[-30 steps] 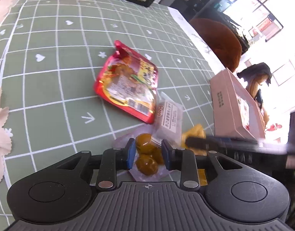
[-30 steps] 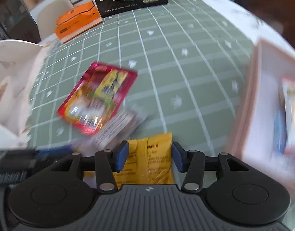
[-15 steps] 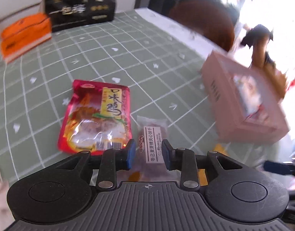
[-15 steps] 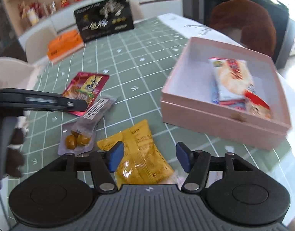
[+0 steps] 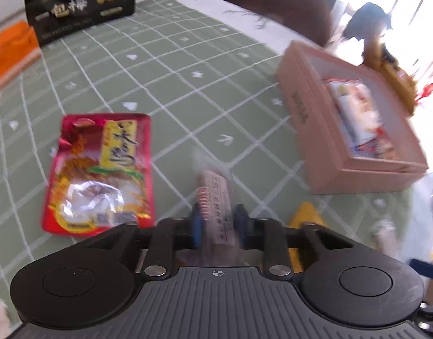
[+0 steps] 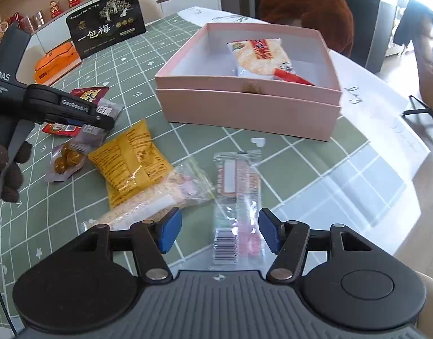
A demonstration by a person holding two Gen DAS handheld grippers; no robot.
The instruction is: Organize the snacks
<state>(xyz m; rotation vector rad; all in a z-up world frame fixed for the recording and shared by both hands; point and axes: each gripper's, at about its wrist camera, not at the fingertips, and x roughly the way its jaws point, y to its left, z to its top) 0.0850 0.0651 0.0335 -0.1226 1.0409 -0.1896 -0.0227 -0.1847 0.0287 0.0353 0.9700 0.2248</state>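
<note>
My left gripper [image 5: 216, 226] is shut on a clear packet of brown candied fruit [image 5: 215, 203], lifted off the green cloth; the right wrist view shows the same packet [image 6: 75, 152] hanging from it. A red snack pouch [image 5: 100, 172] lies to its left. The open pink box [image 6: 244, 84] holds a rice cracker packet [image 6: 259, 56] and also shows in the left wrist view [image 5: 349, 130]. My right gripper [image 6: 220, 234] is open above a long clear wrapper [image 6: 237, 197]. A yellow packet [image 6: 131, 161] and a clear bag of pale bits [image 6: 160, 200] lie beside it.
A black gift box [image 6: 106, 34] and an orange box [image 6: 56, 62] stand at the far end of the green grid tablecloth [image 6: 301, 163]. A brown chair [image 6: 309, 11] is behind the pink box. The table's edge runs along the right.
My left gripper closed on the candied fruit packet and lifted it, swinging toward the pink box. My right gripper pulled back from the yellow packet and opened wider over the clear wrapper.
</note>
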